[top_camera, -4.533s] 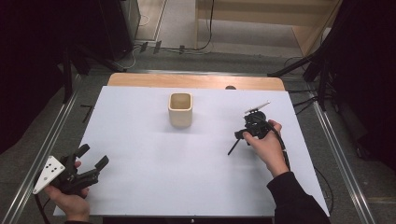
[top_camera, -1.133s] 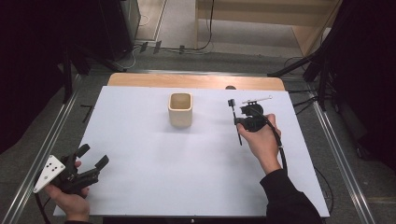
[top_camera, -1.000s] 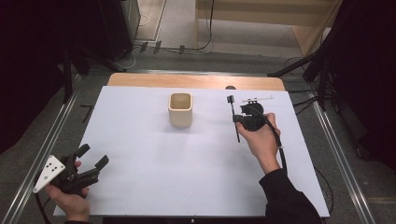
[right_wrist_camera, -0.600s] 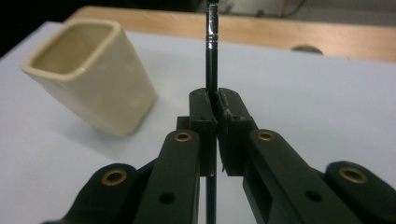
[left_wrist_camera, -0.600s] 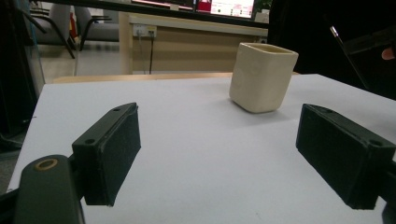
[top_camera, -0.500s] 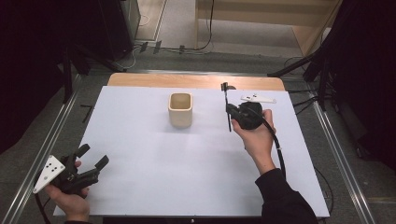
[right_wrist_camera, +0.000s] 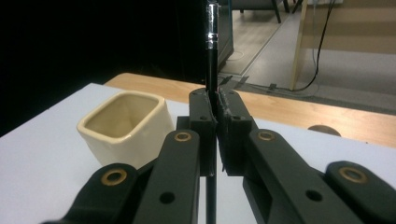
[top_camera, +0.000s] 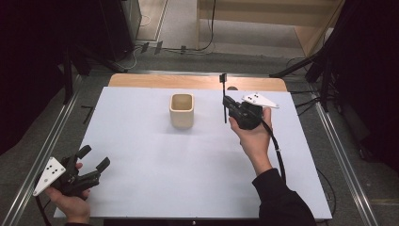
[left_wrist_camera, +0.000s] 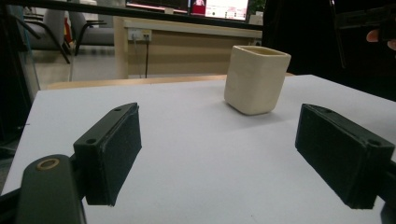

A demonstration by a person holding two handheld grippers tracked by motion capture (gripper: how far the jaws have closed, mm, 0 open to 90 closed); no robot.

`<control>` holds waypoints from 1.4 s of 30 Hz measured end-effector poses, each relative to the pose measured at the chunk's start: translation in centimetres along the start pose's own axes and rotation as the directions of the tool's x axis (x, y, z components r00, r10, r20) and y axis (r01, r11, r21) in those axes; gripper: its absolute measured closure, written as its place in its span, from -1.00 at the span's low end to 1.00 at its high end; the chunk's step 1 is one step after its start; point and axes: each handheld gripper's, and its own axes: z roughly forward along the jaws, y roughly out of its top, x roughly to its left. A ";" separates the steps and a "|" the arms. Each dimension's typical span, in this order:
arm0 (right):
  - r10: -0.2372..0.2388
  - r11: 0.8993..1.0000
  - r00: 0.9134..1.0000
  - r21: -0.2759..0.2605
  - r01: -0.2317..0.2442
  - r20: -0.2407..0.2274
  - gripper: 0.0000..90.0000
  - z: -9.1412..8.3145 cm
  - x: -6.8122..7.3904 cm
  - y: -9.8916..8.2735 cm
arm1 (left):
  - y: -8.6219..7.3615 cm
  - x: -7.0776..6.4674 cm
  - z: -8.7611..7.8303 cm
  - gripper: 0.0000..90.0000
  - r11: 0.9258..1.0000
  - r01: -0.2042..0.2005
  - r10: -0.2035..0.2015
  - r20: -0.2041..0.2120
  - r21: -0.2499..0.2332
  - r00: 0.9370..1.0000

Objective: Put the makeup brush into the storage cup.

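The right hand-held gripper (right_wrist_camera: 215,140) squeezes a thin, stiff, light pen (right_wrist_camera: 212,51) near its middle — upright, beside the cup (top_camera: 181,109) — it could slip.

Lab: railed test table (top_camera: 141,141), cables (top_camera: 211,28)

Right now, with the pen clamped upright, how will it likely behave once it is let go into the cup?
The pen looks thin and stiff, held straight in the right claw. Being round, it would probably roll on the table. In the cup it should lean against the rim.
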 end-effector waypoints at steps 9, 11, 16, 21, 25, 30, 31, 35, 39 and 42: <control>-0.010 0.998 1.000 -0.054 0.010 -0.011 0.94 0.5 1.0 0.4 | 0.0 -0.1 0.0 -0.69 1.000 -0.003 0.003 0.004 -0.001 1.000; -0.014 0.998 1.000 -0.066 0.014 -0.013 0.94 0.6 1.2 0.6 | 0.0 -0.1 0.0 -0.69 1.000 -0.004 0.004 0.005 0.001 1.000; -0.034 0.995 0.999 -0.094 0.033 -0.016 0.94 0.8 1.8 1.0 | 0.0 -0.1 0.1 -0.69 1.000 0.000 0.000 0.004 0.004 1.000; -0.045 0.991 0.999 -0.129 0.041 -0.027 0.94 1.1 2.4 1.3 | 0.0 -0.1 0.1 -0.69 1.000 0.000 0.000 0.002 0.004 1.000; -0.056 0.988 0.998 -0.149 0.051 -0.032 0.94 1.5 2.9 1.5 | 0.0 -0.1 0.1 -0.69 1.000 0.001 -0.001 0.005 0.004 1.000; -0.051 0.984 0.998 -0.172 0.042 -0.045 0.94 2.0 3.6 1.8 | 0.0 -0.1 0.1 -0.69 1.000 0.001 -0.002 0.010 0.008 1.000; -0.054 0.983 0.997 -0.175 0.045 -0.048 0.94 2.1 3.8 1.8 | 0.0 -0.1 0.1 -0.69 1.000 0.002 -0.002 0.011 0.008 1.000; -0.066 0.981 0.996 -0.186 0.054 -0.057 0.94 2.5 4.4 2.1 | 0.0 0.0 0.2 -0.68 1.000 0.003 -0.003 0.013 0.008 1.000; -0.057 0.980 0.996 -0.196 0.043 -0.069 0.94 2.9 5.0 2.4 | 0.0 0.0 0.2 -0.68 1.000 0.003 -0.003 0.018 0.010 1.000; -0.051 0.979 0.996 -0.203 0.034 -0.079 0.94 3.3 5.5 2.5 | 0.0 -0.1 0.3 -0.68 1.000 0.001 -0.001 0.021 0.013 1.000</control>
